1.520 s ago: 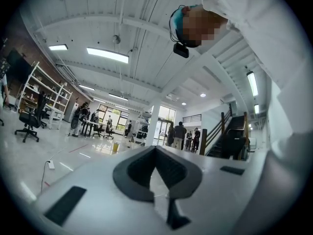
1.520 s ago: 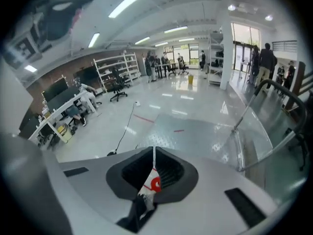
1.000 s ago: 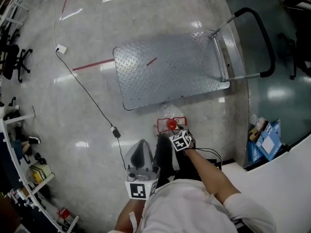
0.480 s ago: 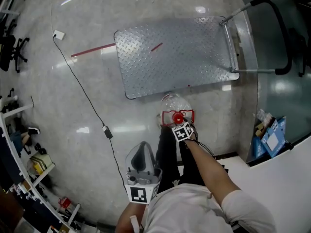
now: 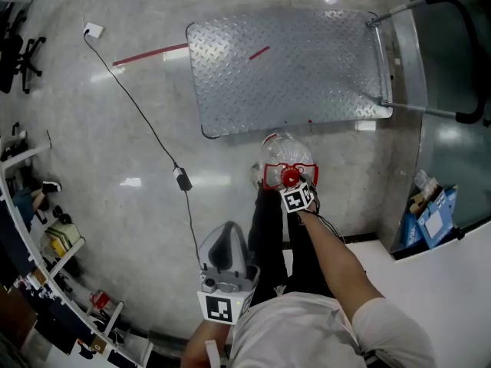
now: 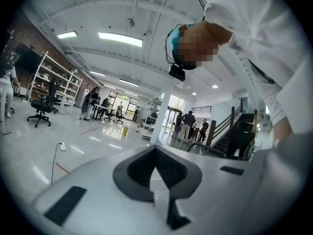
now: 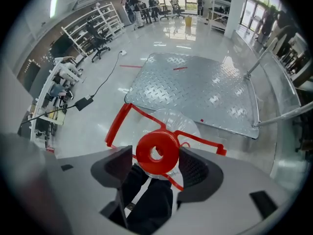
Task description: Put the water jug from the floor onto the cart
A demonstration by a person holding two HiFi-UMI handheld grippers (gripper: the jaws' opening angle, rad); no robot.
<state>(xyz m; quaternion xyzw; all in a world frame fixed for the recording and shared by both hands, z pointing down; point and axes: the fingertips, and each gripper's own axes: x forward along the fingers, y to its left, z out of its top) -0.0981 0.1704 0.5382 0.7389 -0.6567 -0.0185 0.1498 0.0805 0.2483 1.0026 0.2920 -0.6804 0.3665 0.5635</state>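
Note:
A clear water jug [image 5: 284,153] with a red cap [image 5: 290,176] and a red handle frame [image 7: 117,124] stands on the floor, just off the near edge of the steel cart platform [image 5: 291,60]. My right gripper [image 5: 291,182] points down over the jug. Its jaws have just been opening and stand open, with the red cap [image 7: 157,152] between the pads [image 7: 195,169], which do not press it. My left gripper [image 5: 224,248] is held level near my body, far from the jug, jaws shut on nothing [image 6: 156,180].
The cart's push handle [image 5: 460,52] rises at the right. A black cable with a power brick [image 5: 182,179] runs across the floor on the left. My black-trousered legs [image 5: 272,236] stand just behind the jug. Blue boxes [image 5: 433,221] and a white surface [image 5: 445,282] are at the right.
My right gripper has come down onto the jug's red cap with its jaws wider apart. The left gripper has sunk a little. The view has shifted toward the cart.

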